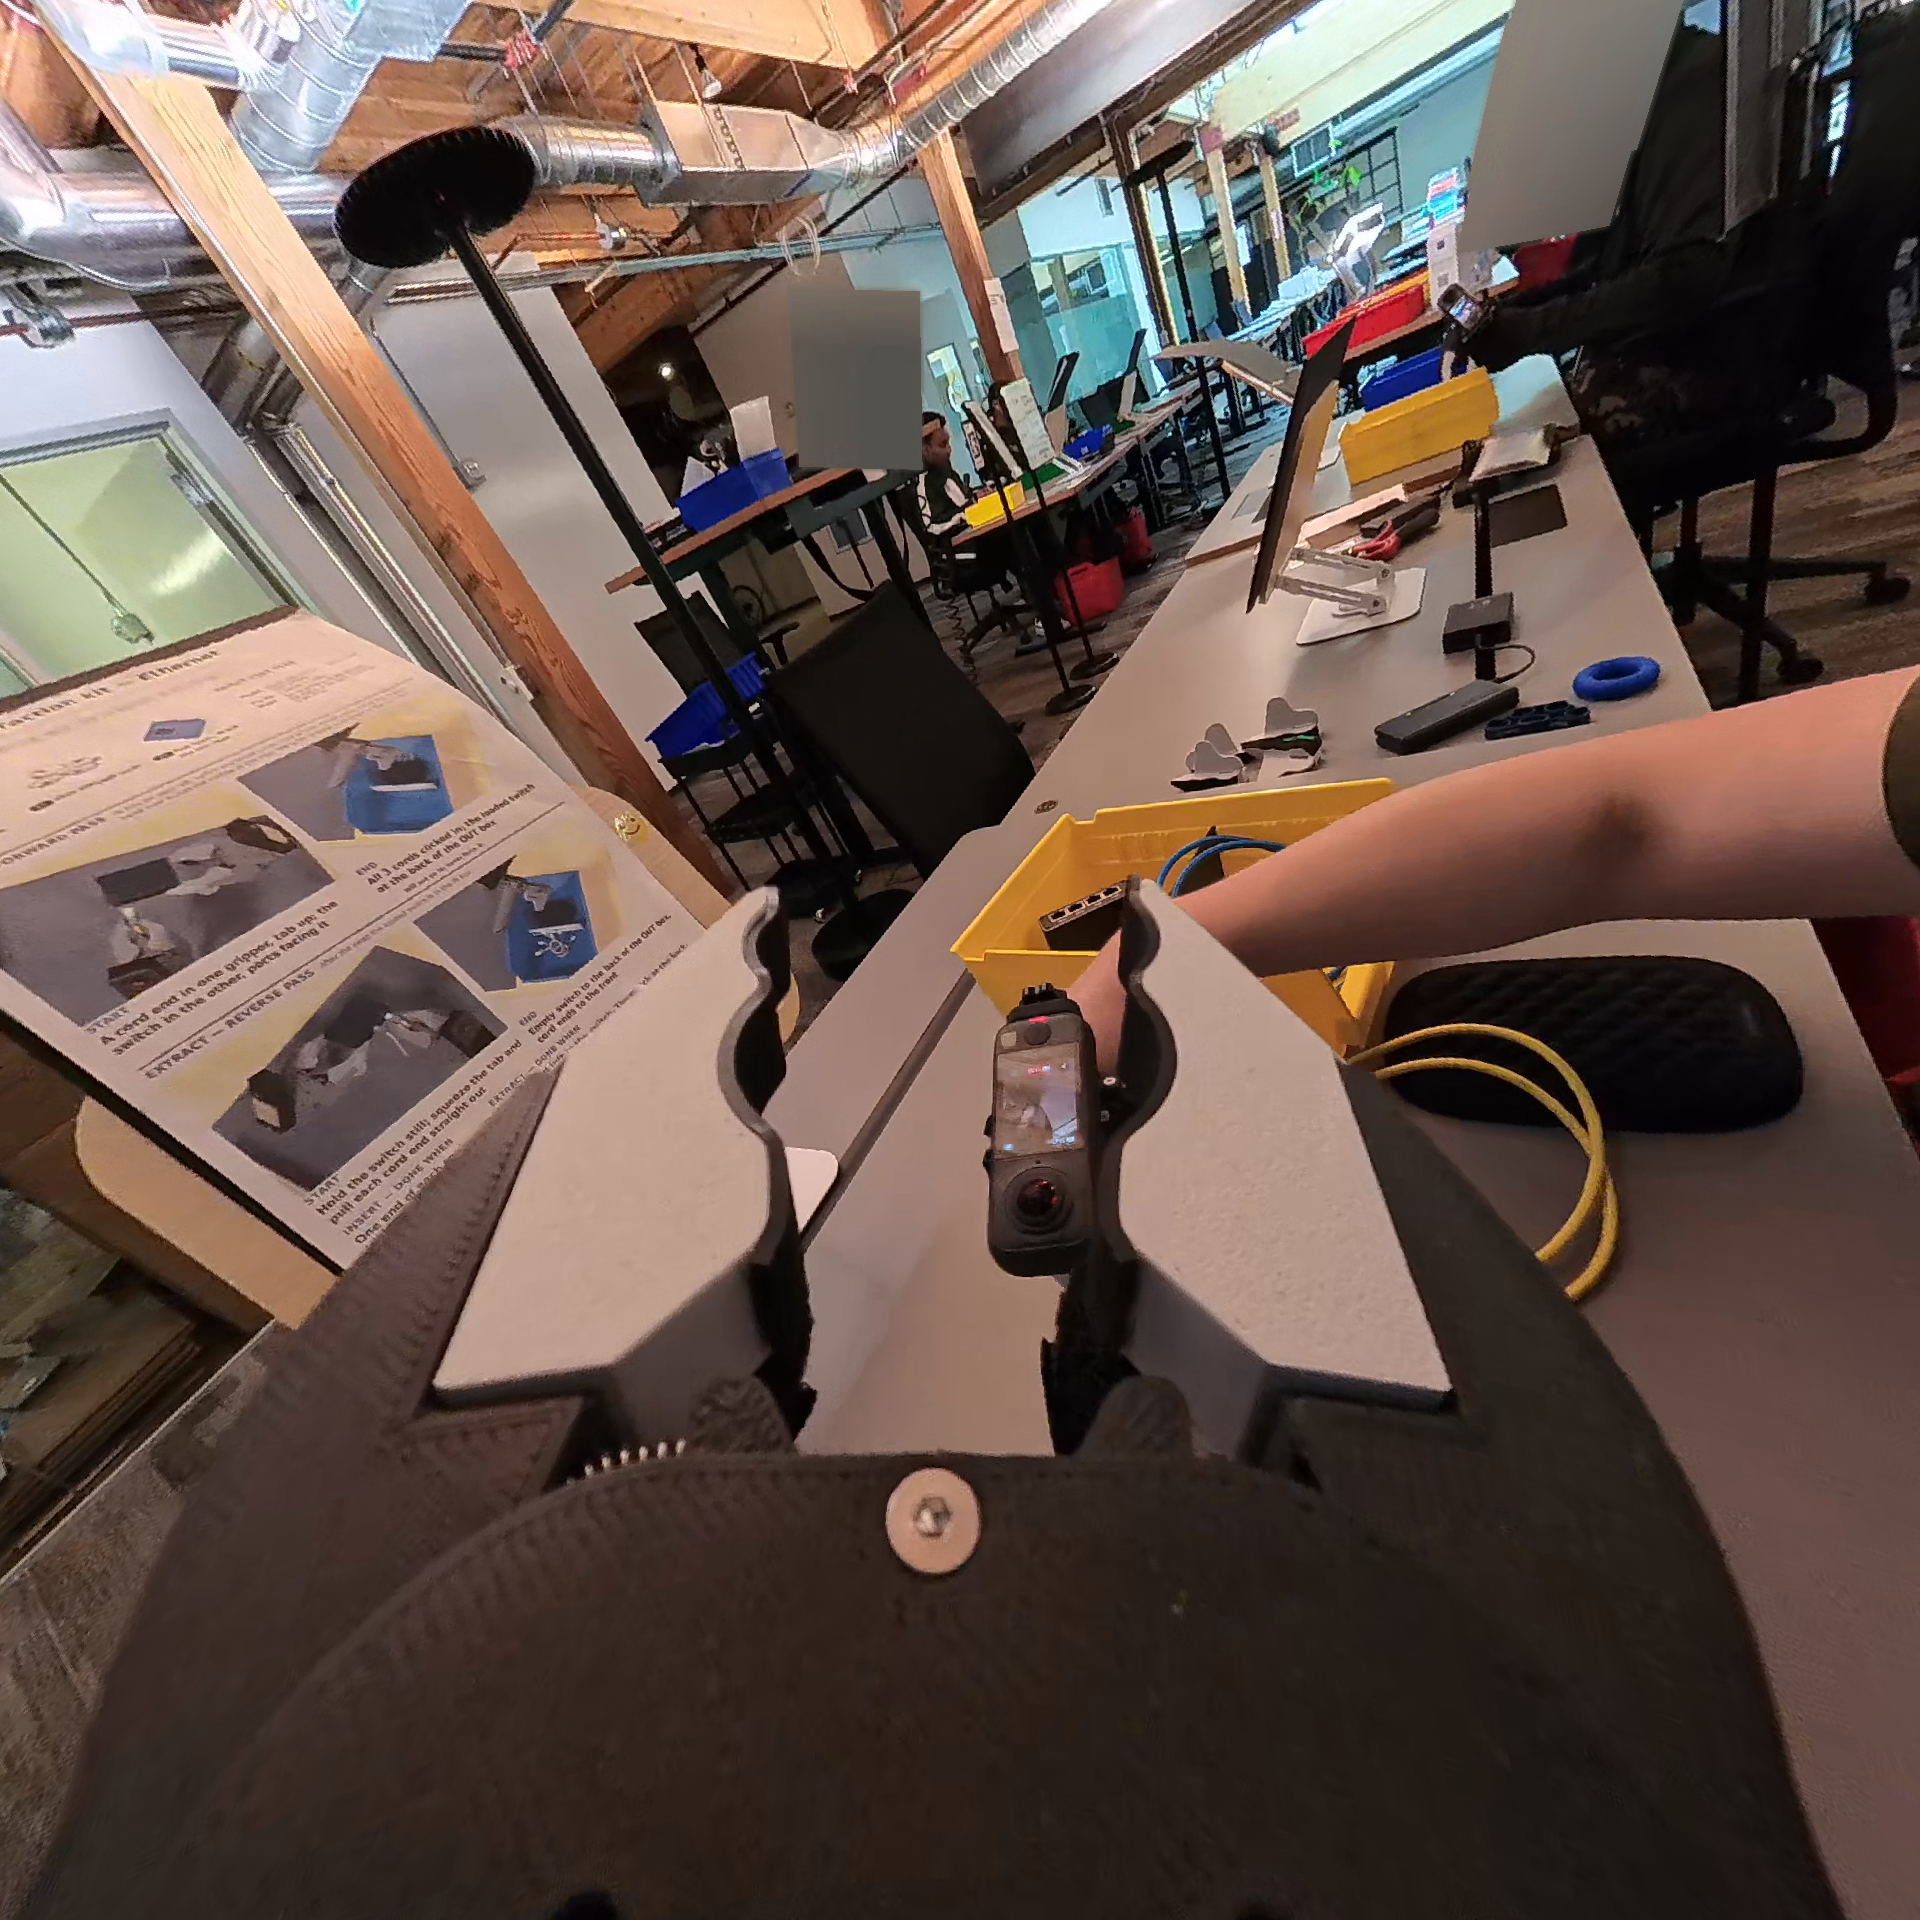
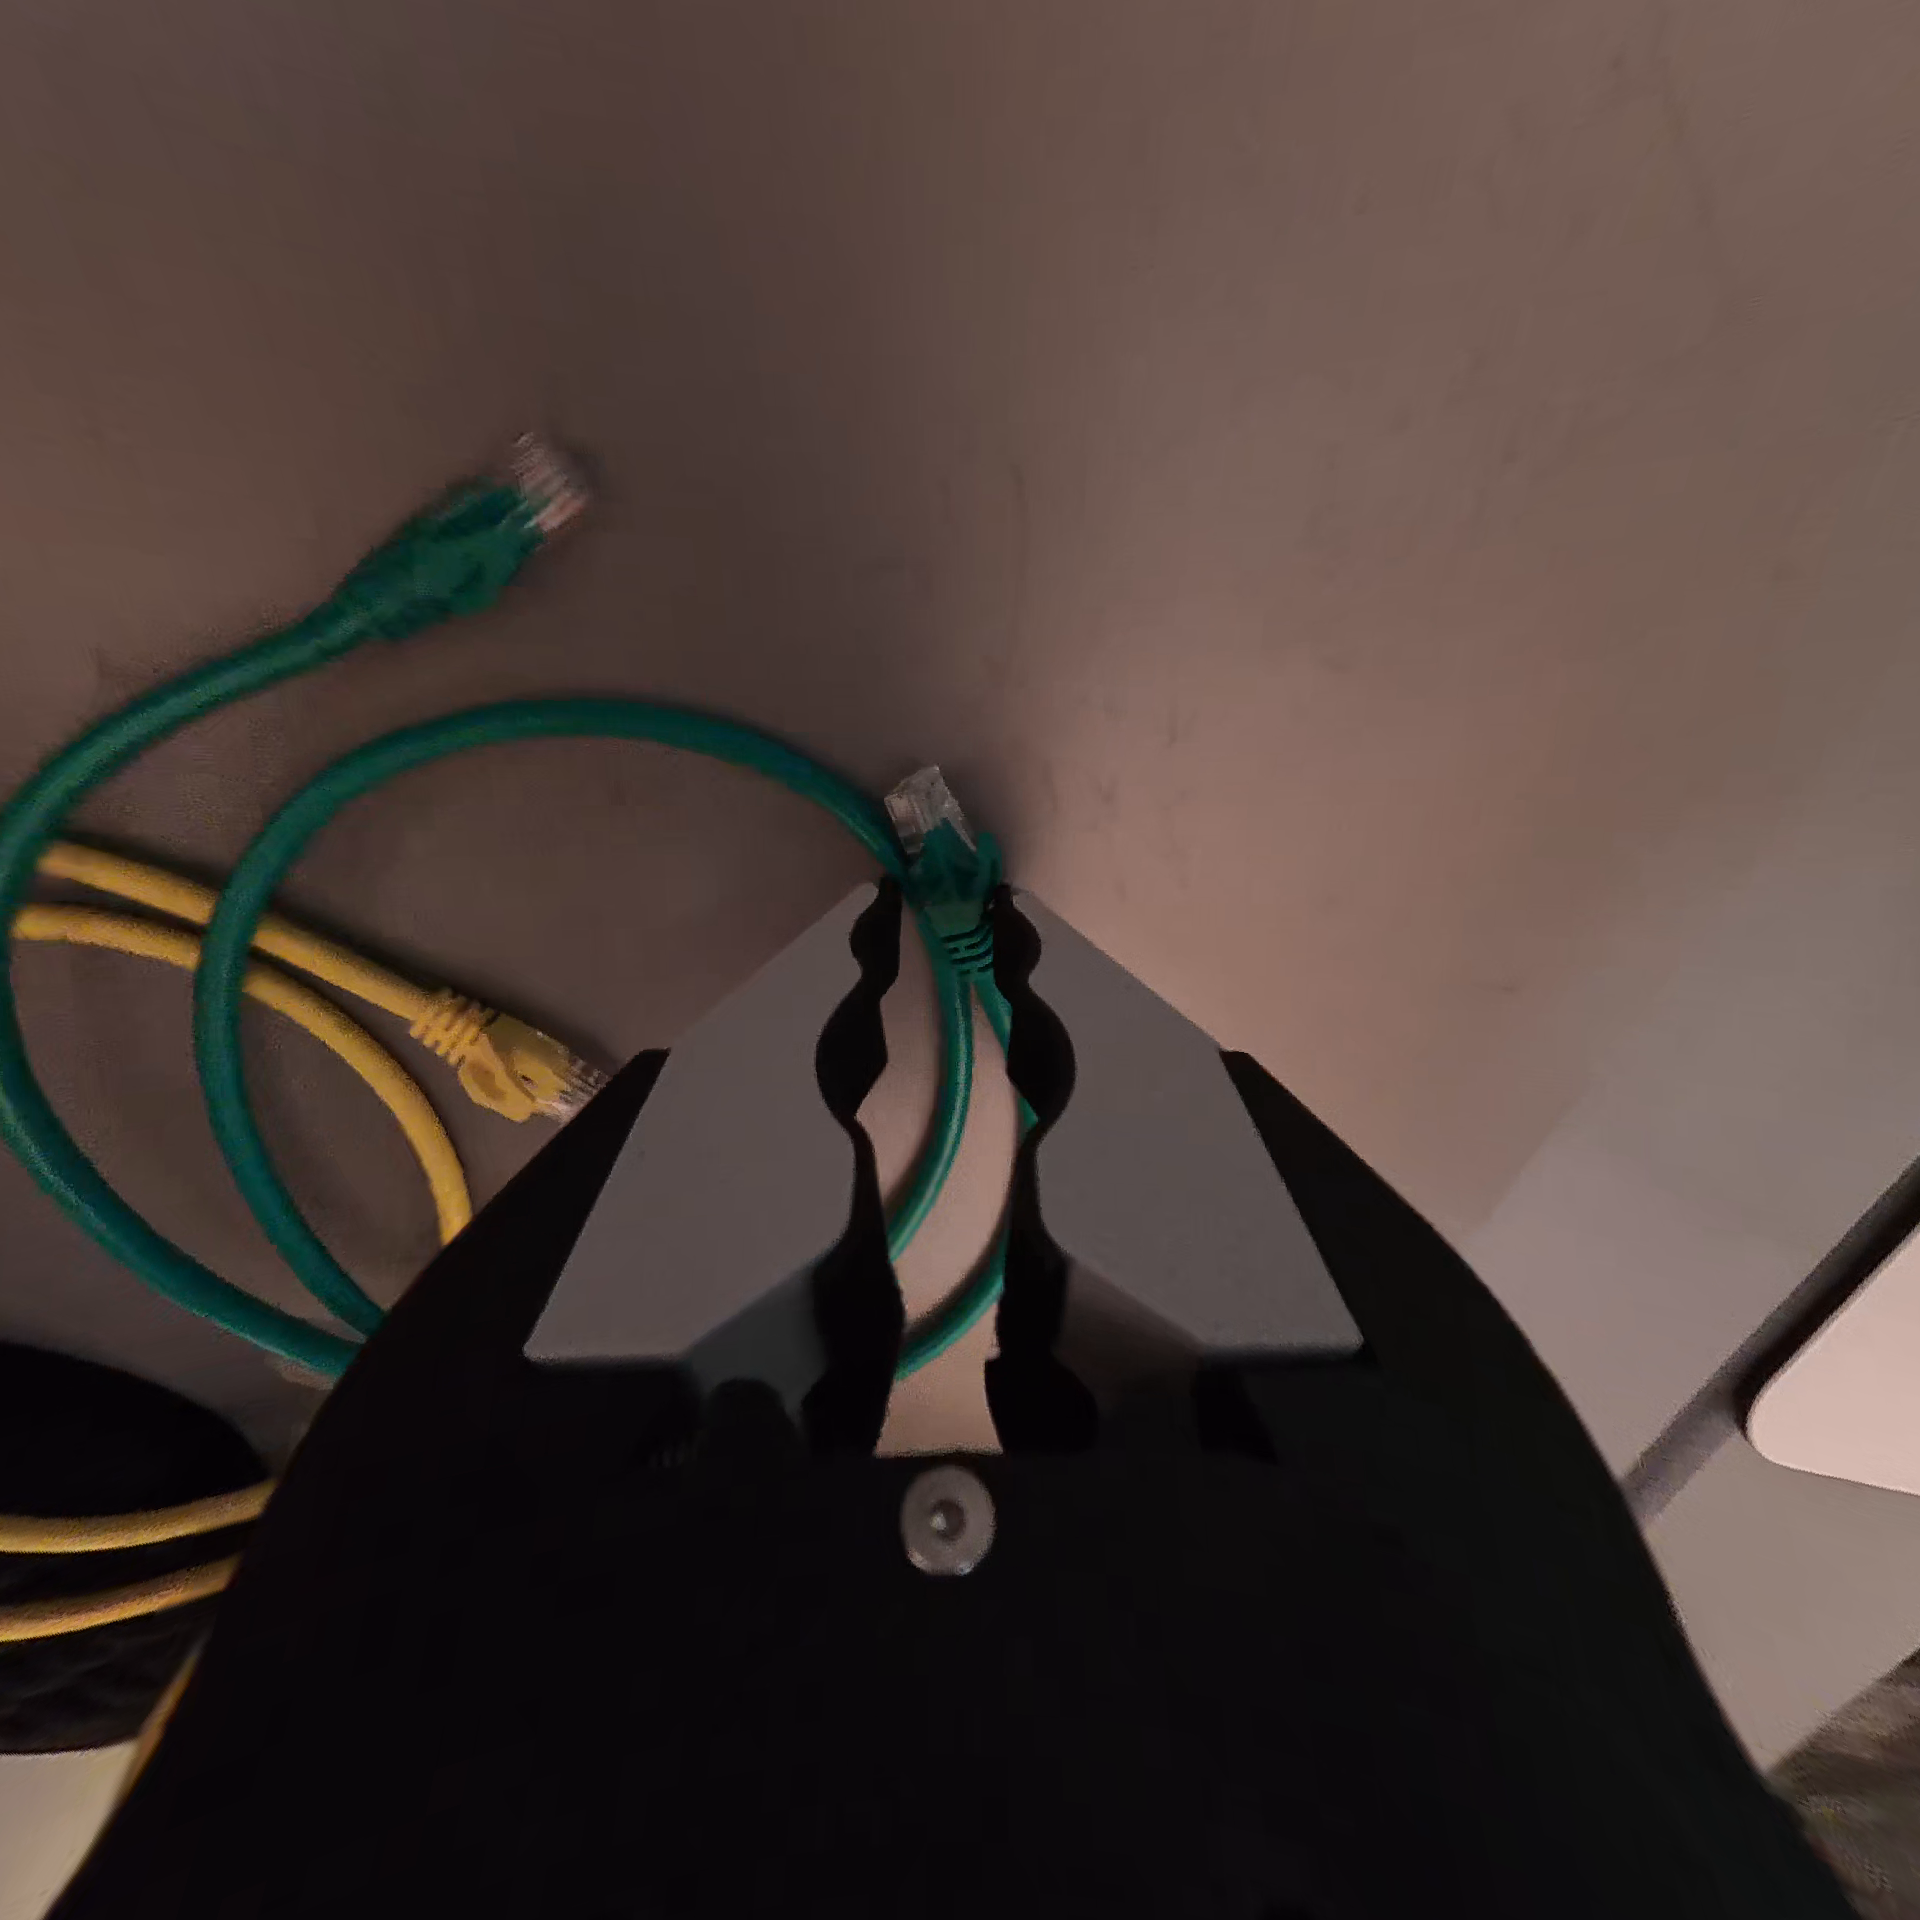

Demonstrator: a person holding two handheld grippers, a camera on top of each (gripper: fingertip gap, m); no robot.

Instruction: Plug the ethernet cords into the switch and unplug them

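pinching green cord [image 2: 951,883] boot between right gripper [image 2: 940,899] tips.

Open workshop — timber beams [image 1: 343,353], silver ducts [image 1: 582,156], long grey desks [image 1: 1382,665].

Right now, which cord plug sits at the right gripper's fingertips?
The green cord's near plug, at the right gripper. Its other plug and the yellow plug lie apart.

Green cord [image 2: 582,727], yellow cord [image 2: 343,997], yellow bin [image 1: 1164,935], black quilted pad [image 1: 1600,1039], blue ring [image 1: 1616,678]
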